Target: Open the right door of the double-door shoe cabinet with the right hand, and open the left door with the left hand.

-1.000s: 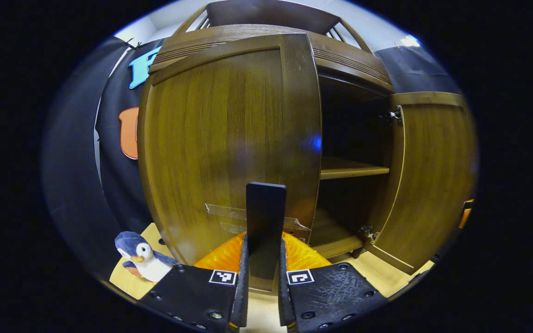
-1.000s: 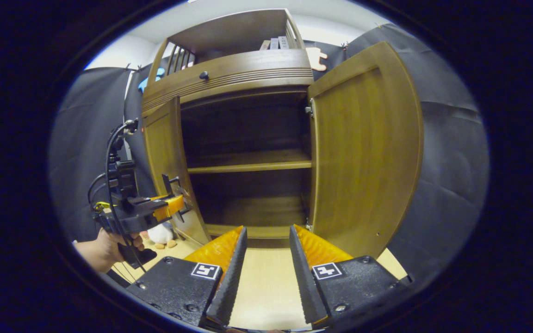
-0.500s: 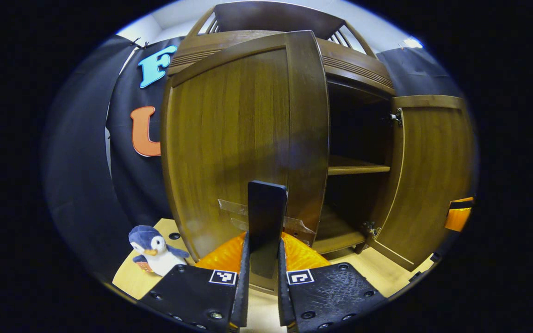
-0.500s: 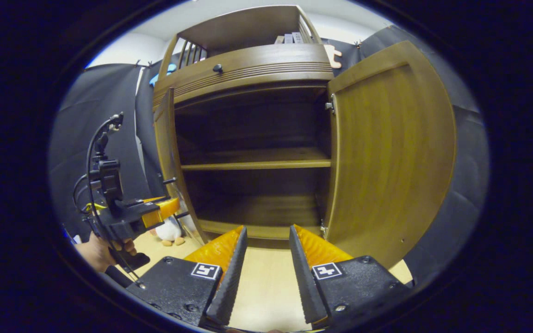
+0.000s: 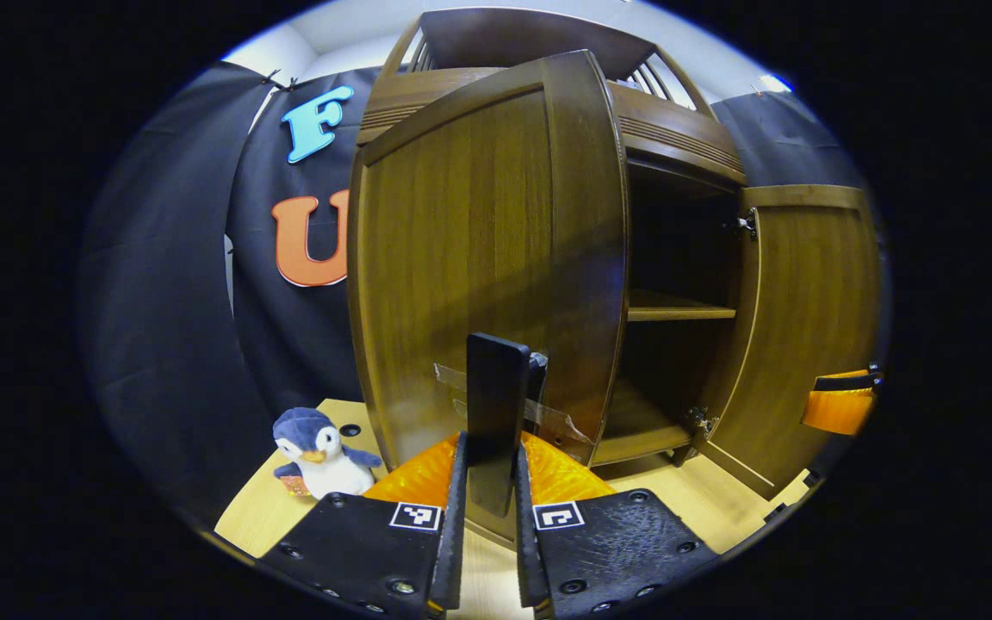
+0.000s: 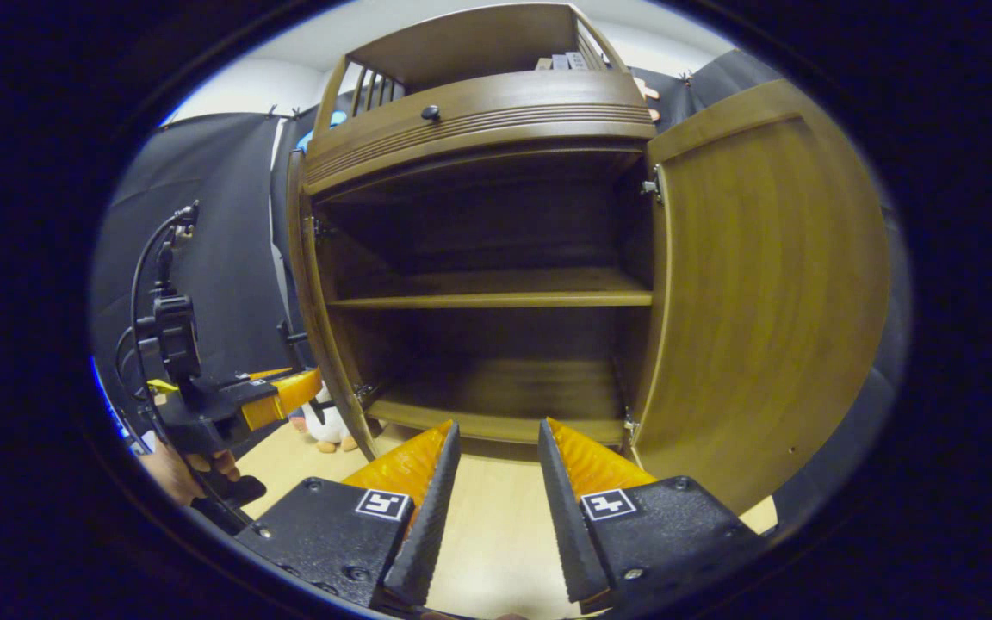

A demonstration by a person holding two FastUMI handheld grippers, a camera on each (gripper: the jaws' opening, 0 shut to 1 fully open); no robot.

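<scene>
The brown wooden shoe cabinet (image 6: 479, 112) stands with both doors swung out. In the left gripper view the left door (image 5: 470, 250) fills the middle, and my left gripper (image 5: 489, 448) is shut on its flat black handle (image 5: 496, 396). The right door (image 5: 806, 319) hangs wide beyond the dark interior. In the right gripper view my right gripper (image 6: 496, 435) is open and holds nothing, low in front of the cabinet's floor board. The left door (image 6: 305, 293) appears nearly edge-on there, with the left gripper (image 6: 289, 396) and the hand (image 6: 190, 469) holding it beside it. The right door (image 6: 771, 293) stands at the right.
One shelf (image 6: 496, 300) crosses the bare inside of the cabinet. A plush penguin (image 5: 317, 441) sits on the light wooden floor (image 6: 496, 534) left of the cabinet. A drawer with a dark knob (image 6: 431, 112) runs above the doors. Black cloth walls stand on both sides.
The left door has swung further out with my left gripper on its handle. The right gripper view has shifted so the whole interior faces it; the right gripper stays open.
</scene>
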